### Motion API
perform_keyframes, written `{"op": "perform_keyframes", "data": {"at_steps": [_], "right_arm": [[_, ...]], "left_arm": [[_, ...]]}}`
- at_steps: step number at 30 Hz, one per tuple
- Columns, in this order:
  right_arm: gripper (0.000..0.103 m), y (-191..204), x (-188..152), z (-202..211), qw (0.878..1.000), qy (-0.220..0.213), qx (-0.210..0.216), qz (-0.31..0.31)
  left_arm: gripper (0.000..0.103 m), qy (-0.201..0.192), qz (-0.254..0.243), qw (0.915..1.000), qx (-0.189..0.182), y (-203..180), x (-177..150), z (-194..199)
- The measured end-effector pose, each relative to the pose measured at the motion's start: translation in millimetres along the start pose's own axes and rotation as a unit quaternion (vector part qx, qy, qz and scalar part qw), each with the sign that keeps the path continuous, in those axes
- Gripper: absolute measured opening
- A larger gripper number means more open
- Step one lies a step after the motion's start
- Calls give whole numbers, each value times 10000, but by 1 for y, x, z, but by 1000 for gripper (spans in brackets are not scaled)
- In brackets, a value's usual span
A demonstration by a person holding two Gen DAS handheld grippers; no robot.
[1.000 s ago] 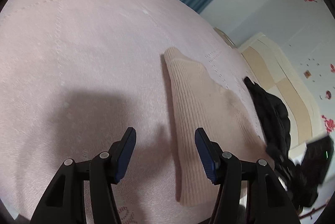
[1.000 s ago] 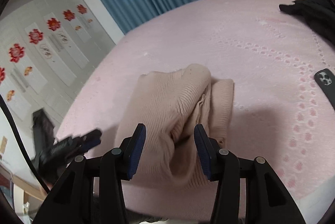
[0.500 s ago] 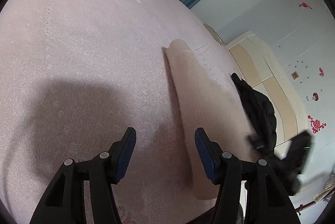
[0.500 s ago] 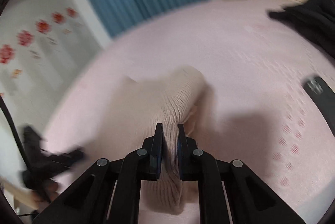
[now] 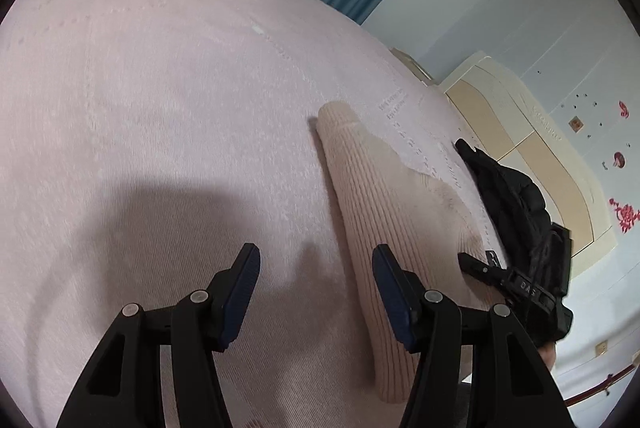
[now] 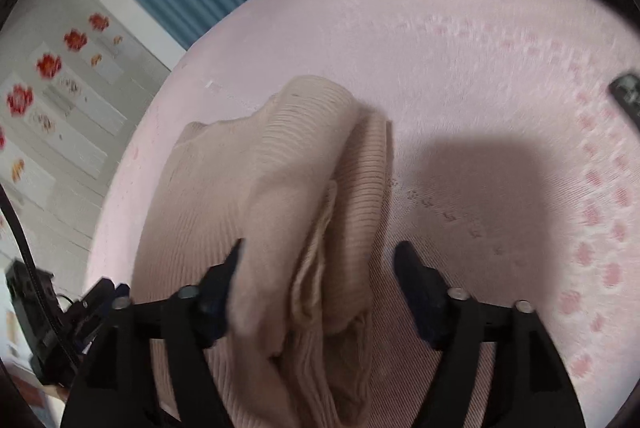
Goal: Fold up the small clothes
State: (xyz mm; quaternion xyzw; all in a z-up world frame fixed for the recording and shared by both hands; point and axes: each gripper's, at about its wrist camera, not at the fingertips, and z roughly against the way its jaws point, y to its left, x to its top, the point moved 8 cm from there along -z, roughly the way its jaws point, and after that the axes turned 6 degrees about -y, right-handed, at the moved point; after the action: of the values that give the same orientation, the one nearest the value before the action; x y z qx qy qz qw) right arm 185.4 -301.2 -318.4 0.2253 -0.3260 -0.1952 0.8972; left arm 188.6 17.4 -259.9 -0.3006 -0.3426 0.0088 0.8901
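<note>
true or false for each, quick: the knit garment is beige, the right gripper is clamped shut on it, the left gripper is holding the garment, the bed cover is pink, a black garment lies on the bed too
1. The knit garment is beige. True.
2. The right gripper is clamped shut on it. False: its jaws have just been opening and stand wide, with folds of the garment loose between them.
3. The left gripper is holding the garment. False: it is open over the bed cover, with nothing between its jaws.
4. The bed cover is pink. True.
5. A black garment lies on the bed too. True.
</note>
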Motion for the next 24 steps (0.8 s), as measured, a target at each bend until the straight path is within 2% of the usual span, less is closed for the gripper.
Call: {"op": "perform_keyframes", "data": {"at_steps": [3,6,8,10,14,18,22,24], "right_arm": [[76,-14,7,-17,9988,84,349,-345],[74,-12,11,-25,9980,203,546,-246],[52,-8,13,-32,9945,445,903,-300],[45,-9,17,-36,9925,487,1031,-435],[36,2,22,-24,9947,232,991,-126],[33,27,40,11,9906,-264,1309,-312],[33,57,58,37,9927,-555,1069,-57],[33,71,67,51,9937,-660,908,58]], "left_arm": [[56,-82,-154,9997,155,1,13,-4],[56,-165,65,9997,154,6,21,-12],[56,-254,268,9992,129,10,24,-15],[56,-254,348,9990,130,10,28,-19],[56,-410,299,9984,229,7,41,-20],[56,-631,434,9966,291,19,43,-14],[56,-562,780,9951,216,37,38,-11],[56,-736,719,9943,277,41,43,-3]]}}
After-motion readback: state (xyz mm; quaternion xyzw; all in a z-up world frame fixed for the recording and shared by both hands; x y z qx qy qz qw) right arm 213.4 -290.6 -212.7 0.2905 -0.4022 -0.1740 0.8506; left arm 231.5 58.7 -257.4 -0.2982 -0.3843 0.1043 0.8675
